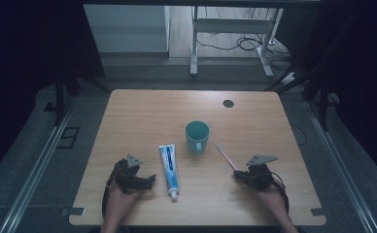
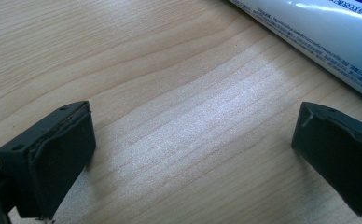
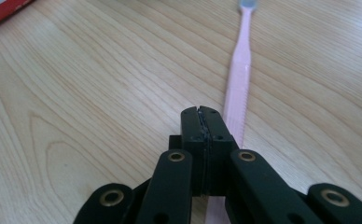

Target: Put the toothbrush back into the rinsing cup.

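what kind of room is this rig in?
Probably a lab or recording workspace: a light wooden table inside dark curtains, a metal-framed desk with loose cables on the floor behind, and floor rails alongside.

- The toothpaste tube (image 1: pixel 169 171) lies on the table (image 1: pixel 143 111) just to the right of the left gripper (image 1: pixel 150 180), running lengthwise away from the person.
- The toothbrush (image 1: pixel 227 157) lies just ahead of the right gripper (image 1: pixel 236 175), its head at the far end; in the right gripper view its handle (image 3: pixel 237 88) passes beside and under the gripper.
- The cup (image 1: pixel 197 136) stands beyond both grippers, between tube and toothbrush.
- A round spot (image 1: pixel 228 103) sits near the table's far edge, well beyond the right gripper.
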`<state>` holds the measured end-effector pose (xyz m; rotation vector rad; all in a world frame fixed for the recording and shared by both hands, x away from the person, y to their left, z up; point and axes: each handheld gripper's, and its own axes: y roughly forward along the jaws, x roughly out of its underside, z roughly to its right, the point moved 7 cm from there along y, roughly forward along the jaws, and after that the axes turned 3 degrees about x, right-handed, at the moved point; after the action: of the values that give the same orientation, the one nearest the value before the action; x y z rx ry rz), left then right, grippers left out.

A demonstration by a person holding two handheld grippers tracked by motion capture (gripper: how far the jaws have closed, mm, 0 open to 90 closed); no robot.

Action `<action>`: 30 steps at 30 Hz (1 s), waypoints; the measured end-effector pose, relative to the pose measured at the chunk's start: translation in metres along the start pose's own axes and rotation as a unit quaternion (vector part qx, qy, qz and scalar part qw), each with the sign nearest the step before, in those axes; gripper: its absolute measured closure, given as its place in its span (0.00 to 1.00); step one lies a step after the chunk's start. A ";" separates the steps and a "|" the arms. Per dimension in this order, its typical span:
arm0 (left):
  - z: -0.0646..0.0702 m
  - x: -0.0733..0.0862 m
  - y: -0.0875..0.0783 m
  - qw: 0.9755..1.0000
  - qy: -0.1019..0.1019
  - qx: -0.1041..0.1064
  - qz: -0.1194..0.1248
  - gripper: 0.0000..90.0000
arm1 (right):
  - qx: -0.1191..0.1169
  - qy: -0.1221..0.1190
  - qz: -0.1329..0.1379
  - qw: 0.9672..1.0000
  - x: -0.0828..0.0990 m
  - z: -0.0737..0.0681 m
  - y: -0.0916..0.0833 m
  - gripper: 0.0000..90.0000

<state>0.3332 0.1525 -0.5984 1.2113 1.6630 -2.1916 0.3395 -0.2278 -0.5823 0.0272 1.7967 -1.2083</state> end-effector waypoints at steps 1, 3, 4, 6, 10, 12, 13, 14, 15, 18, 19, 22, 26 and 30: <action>0.000 0.000 0.000 1.000 0.000 0.000 0.000 0.00 | 0.001 0.002 0.001 1.000 0.001 0.001 -0.001 0.99; 0.000 0.000 0.000 1.000 0.000 0.000 0.000 0.00 | 0.004 0.005 0.000 1.000 0.002 0.004 -0.003 0.99; 0.000 0.000 0.000 1.000 0.000 0.000 0.000 0.00 | 0.005 0.006 0.000 1.000 0.003 0.006 -0.004 0.99; 0.000 0.000 0.000 1.000 -0.002 0.000 0.002 0.00 | 0.008 0.009 0.001 1.000 0.005 0.009 -0.006 0.99; 0.000 0.000 0.000 1.000 -0.002 0.000 0.002 0.00 | 0.014 0.016 0.000 1.000 0.008 0.017 -0.010 0.99; 0.000 0.000 0.000 1.000 -0.002 0.000 0.002 0.00 | 0.017 0.019 0.001 1.000 0.010 0.020 -0.012 0.99; 0.000 0.000 0.000 1.000 -0.002 0.000 0.002 0.00 | 0.016 0.022 0.001 1.000 0.011 0.021 -0.013 0.99; 0.000 0.000 0.000 1.000 -0.002 0.000 0.002 0.00 | 0.016 0.022 0.001 1.000 0.011 0.021 -0.013 0.99; 0.000 0.000 0.000 1.000 -0.002 0.000 0.002 0.00 | 0.017 0.023 0.001 1.000 0.011 0.022 -0.014 0.99; 0.000 0.000 0.000 1.000 -0.002 0.000 0.002 0.00 | 0.017 0.022 0.002 1.000 0.011 0.022 -0.014 0.99; 0.000 0.000 0.000 1.000 -0.002 0.000 0.002 0.00 | 0.015 0.021 -0.001 1.000 0.011 0.021 -0.014 0.98; 0.000 0.000 0.000 1.000 -0.002 0.000 0.002 0.00 | 0.014 0.015 -0.002 1.000 0.007 0.019 -0.015 0.95; 0.000 0.000 0.000 1.000 0.000 0.000 0.000 0.00 | 0.018 0.009 -0.007 1.000 0.002 0.020 -0.018 0.89; 0.000 0.000 0.000 1.000 -0.002 0.000 0.002 0.00 | 0.021 0.002 -0.030 0.999 -0.003 0.023 -0.021 0.78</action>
<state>0.3334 0.1522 -0.5985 1.2089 1.6590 -2.1903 0.3470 -0.2544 -0.5666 -0.0001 1.7871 -1.2898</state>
